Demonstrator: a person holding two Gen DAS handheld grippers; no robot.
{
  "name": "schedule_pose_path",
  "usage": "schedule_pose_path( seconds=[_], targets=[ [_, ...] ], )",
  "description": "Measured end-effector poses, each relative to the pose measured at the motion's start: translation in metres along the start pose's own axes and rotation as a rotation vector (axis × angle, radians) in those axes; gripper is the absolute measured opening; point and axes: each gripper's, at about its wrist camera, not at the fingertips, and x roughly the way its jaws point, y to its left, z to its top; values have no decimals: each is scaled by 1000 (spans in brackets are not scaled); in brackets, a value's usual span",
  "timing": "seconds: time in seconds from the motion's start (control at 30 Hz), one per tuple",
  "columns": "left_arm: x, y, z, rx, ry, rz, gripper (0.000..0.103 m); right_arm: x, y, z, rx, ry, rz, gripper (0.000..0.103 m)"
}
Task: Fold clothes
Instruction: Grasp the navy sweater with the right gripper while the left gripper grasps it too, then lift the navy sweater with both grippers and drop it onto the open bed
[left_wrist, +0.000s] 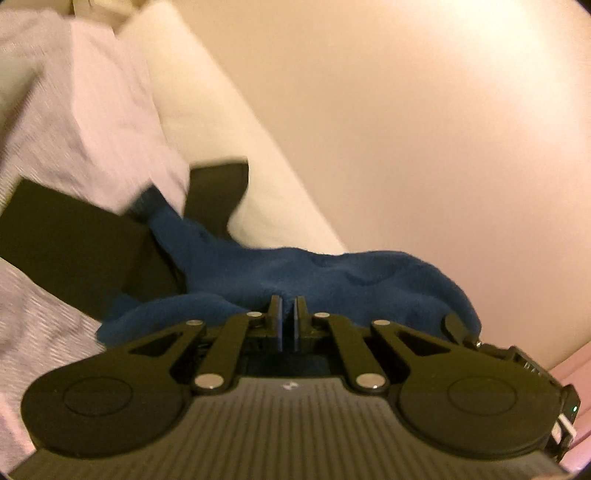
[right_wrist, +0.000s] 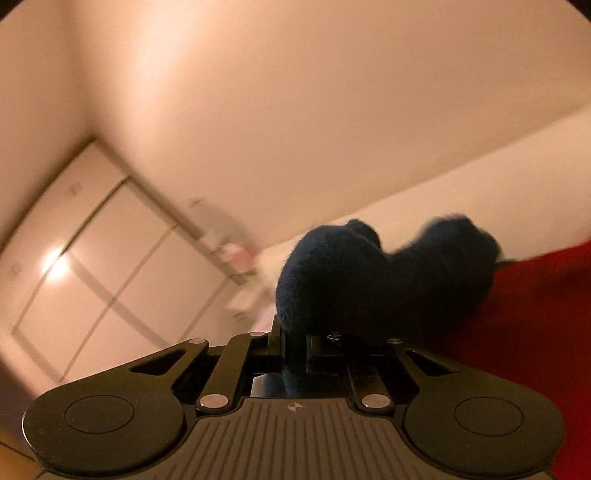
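Observation:
A blue fleece garment (left_wrist: 303, 277) hangs in front of my left gripper (left_wrist: 288, 314), whose fingers are close together and pinch its lower edge. The garment stretches up left toward a person in a pale lilac top (left_wrist: 92, 122). In the right wrist view the same fleece looks dark navy (right_wrist: 388, 280). It bunches over my right gripper (right_wrist: 293, 332), and a strip of it runs down between the shut fingers. Both cameras tilt upward and the views are blurred.
A white wall and ceiling (left_wrist: 406, 129) fill the left wrist view, with a white pillow-like shape (left_wrist: 207, 110) and dark trousers (left_wrist: 74, 243). The right wrist view shows white wardrobe doors (right_wrist: 110, 258), the ceiling (right_wrist: 295, 110) and a red surface (right_wrist: 535, 332).

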Motion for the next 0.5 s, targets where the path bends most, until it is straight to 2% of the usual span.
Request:
schedule_pose_path(
  seconds=[0.13, 0.33, 0.4, 0.5],
  targets=[
    [-95, -1, -7, -20, -155, -1, 2, -23, 67, -13, -114, 54, 124, 8],
    [-259, -11, -32, 7, -428, 24, 2, -50, 167, -63, -210, 82, 398, 8],
    [-320, -22, -46, 34, -522, 44, 2, -57, 201, -79, -236, 85, 481, 8],
    [-409, -46, -75, 95, -636, 107, 2, -77, 246, -123, -237, 110, 577, 8]
  ],
)
